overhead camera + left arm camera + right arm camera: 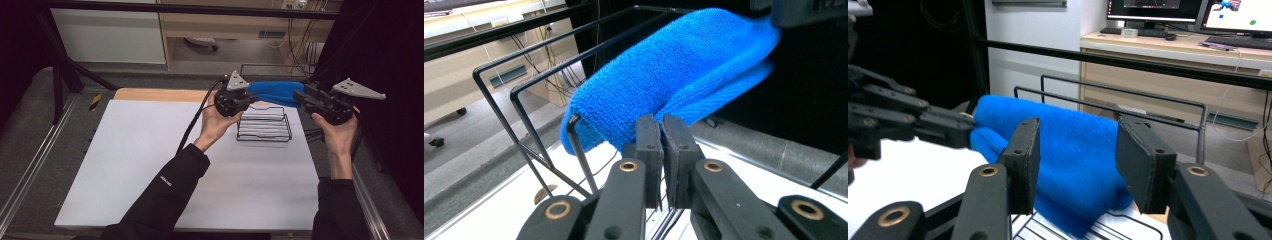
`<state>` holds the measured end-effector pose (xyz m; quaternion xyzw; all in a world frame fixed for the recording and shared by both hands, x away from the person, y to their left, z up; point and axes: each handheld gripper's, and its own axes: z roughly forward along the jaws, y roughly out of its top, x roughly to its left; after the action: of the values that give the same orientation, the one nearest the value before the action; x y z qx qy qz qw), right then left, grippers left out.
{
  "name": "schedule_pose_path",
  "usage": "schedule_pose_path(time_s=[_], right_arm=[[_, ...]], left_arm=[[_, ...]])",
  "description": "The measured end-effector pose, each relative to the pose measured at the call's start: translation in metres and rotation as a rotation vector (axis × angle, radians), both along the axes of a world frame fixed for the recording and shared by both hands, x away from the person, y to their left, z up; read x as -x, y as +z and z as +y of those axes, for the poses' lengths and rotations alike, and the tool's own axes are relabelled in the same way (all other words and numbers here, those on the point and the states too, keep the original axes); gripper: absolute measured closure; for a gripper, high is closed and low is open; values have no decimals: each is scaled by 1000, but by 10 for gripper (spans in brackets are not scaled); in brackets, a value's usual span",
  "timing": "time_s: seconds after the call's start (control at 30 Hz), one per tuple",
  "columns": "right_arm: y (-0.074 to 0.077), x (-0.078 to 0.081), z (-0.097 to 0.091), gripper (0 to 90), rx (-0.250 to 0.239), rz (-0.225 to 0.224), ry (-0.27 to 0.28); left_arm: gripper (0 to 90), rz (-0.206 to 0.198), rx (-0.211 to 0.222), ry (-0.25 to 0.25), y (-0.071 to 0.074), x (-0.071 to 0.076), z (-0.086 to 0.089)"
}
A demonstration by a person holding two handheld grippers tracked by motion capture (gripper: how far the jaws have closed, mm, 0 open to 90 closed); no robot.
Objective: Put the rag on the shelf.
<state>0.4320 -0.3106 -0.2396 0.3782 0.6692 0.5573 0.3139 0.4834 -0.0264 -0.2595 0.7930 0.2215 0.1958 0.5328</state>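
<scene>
One fuzzy blue cloth [674,70], seemingly folded

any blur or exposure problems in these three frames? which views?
High view: sharp, dim, black at the edges; white table top evenly lit. Left gripper view: folded blue terry cloth crisp near the jaws, soft at its far end. Right gripper view: cloth smeared by blur, black wire rack and lit monitors behind sharp.

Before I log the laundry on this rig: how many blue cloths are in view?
1. The blue cloth hangs folded over the black wire rack at the table's far edge, pinched by the left gripper; the right gripper stands open around it. None seems hidden.
</scene>
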Motion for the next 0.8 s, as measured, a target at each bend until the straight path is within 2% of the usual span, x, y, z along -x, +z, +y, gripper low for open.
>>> schedule_pose_path(time_s=[0.07, 0.17, 0.33, 0.43, 0.5, 0.63, 0.7, 0.8], right_arm=[[1, -1, 3, 594, -8, 5, 10], [0, -3, 8, 703, 4, 39, 16], [-14, -10, 9, 824, -3, 103, 4], [-22, -13, 9, 845, -1, 127, -5], [-26, -14, 9, 849, 6, 137, -12], [-32, -15, 9, 853, 12, 142, -19], [-35, -16, 8, 854, 11, 143, -22], [-37, -17, 8, 852, 9, 147, -26]], left_arm=[[862, 1, -11, -5, -1, 1, -1], [861, -3, -20, -11, -3, 2, 0], [855, -4, -19, -20, -4, 3, 2], [818, 22, -9, -24, -5, 1, 3], [759, 34, -11, -18, -6, 0, 3], [699, 49, 32, -32, -3, 1, 8], [699, 47, 47, -31, 1, 2, 9], [753, 66, 25, -17, 1, 2, 6]])
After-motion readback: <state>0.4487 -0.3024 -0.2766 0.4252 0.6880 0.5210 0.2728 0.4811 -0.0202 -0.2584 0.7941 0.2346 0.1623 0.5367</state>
